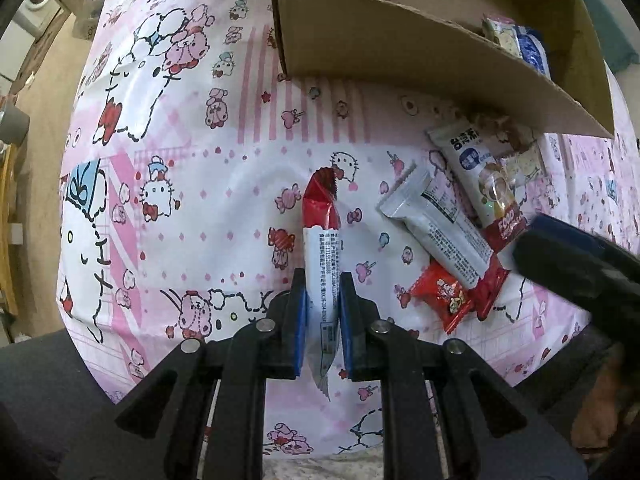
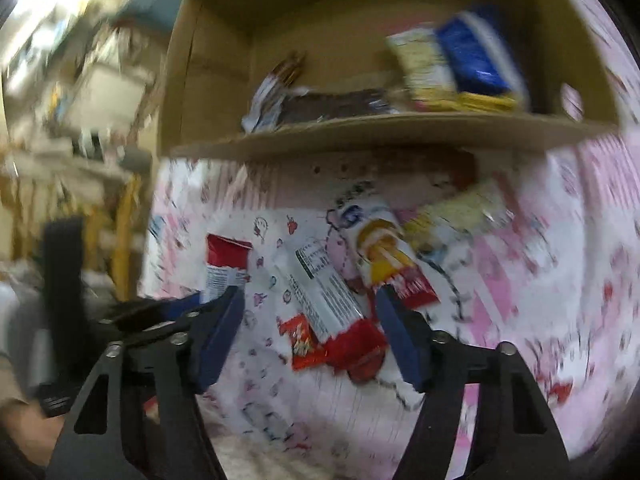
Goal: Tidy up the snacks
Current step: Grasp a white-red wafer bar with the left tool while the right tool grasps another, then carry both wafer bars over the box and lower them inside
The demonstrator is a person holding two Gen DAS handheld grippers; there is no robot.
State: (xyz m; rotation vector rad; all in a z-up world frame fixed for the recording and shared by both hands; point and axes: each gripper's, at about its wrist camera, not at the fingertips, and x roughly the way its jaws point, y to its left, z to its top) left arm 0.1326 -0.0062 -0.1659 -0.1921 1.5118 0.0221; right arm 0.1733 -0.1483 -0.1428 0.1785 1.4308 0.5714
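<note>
My left gripper [image 1: 322, 280] points down over the cartoon-print cloth and is shut on a red and white snack bar [image 1: 322, 216], which sticks out past its pads. In the right wrist view this bar [image 2: 226, 264] shows at the left. My right gripper [image 2: 310, 294] is open above a small pile, its blue pads on either side of a silver-white bar [image 2: 324, 300] without touching it. A small red packet [image 2: 302, 340] and a white packet with a red end [image 2: 384, 248] lie against that bar. This view is blurred.
An open cardboard box [image 1: 400, 48] lies behind the pile with a blue packet [image 2: 476, 56], a yellow packet [image 2: 424, 68] and a dark bar [image 2: 332, 106] inside. A cream packet [image 2: 460, 216] lies near its front flap. The pink cloth [image 1: 200, 200] stretches left.
</note>
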